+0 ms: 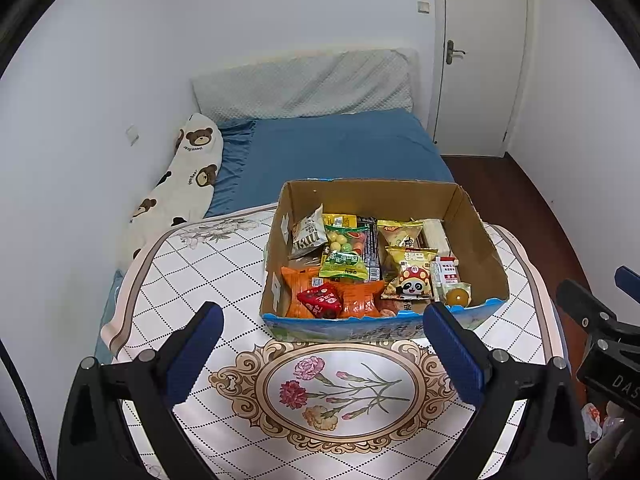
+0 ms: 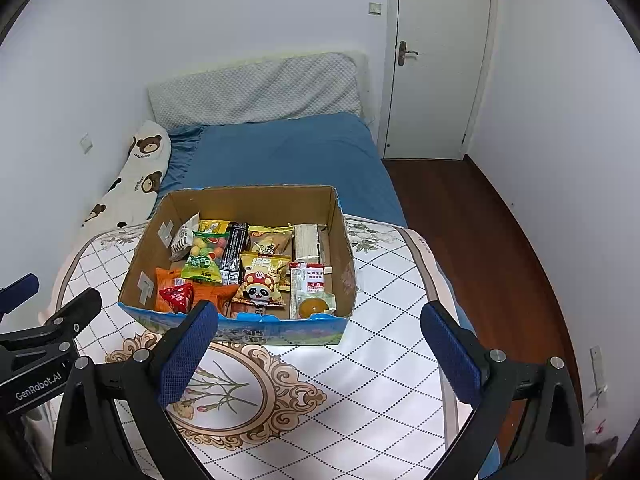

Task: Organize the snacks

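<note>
An open cardboard box point(image 1: 476, 240) point(image 2: 140, 264) stands on a table with a patterned cloth point(image 1: 208, 264) point(image 2: 384, 320). It holds several snack packs: an orange pack point(image 1: 302, 282), a red pack point(image 1: 322, 300) point(image 2: 178, 296), a green candy bag point(image 1: 346, 252) point(image 2: 204, 256), a panda bag point(image 1: 412, 280) point(image 2: 262, 284), a round yellow cake point(image 1: 458, 296) point(image 2: 312, 306). My left gripper point(image 1: 324, 328) is open and empty, just in front of the box. My right gripper point(image 2: 320, 328) is open and empty, in front of the box's right half.
A bed with a blue sheet point(image 1: 340, 148) point(image 2: 288, 152) and a bear-print pillow point(image 1: 188, 176) lies behind the table. A white door point(image 1: 480, 56) and wooden floor point(image 2: 480, 240) are at the right. The other gripper shows at each view's edge point(image 1: 600, 320) point(image 2: 40, 332).
</note>
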`<state>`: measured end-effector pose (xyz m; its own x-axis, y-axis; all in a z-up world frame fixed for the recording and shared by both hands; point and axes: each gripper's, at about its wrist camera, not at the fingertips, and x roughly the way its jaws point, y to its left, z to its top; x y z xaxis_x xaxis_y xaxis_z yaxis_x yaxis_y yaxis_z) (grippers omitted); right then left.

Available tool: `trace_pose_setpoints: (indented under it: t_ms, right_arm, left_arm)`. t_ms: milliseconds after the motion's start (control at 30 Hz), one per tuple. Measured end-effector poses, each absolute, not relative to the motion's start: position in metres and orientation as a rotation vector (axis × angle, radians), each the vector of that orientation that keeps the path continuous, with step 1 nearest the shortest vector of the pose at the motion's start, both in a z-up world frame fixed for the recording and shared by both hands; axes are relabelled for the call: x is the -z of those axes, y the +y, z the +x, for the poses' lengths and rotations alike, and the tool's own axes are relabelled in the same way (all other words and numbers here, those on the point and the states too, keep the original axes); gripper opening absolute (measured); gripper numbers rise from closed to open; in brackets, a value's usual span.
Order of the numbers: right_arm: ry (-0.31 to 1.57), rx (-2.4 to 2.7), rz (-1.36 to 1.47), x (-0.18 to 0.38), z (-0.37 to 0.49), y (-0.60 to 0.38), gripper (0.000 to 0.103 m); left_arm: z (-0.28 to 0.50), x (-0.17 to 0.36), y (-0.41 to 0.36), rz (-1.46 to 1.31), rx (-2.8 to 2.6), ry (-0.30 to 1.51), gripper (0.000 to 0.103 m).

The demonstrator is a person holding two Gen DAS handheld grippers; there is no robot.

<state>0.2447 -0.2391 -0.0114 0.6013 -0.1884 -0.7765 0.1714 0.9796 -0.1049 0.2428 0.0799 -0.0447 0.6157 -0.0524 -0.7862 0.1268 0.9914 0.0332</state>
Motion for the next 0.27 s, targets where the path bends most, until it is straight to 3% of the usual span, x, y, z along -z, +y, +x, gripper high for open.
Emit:
trace_pose_setpoints:
  t_ms: [267]
  right_arm:
    - [0.903, 0.207, -0.022, 0.011, 0.2454, -0.238, 0.103]
  left_arm:
    - [0.2398, 0.0432, 0.0807, 0.084, 0.1, 0.884, 0.102]
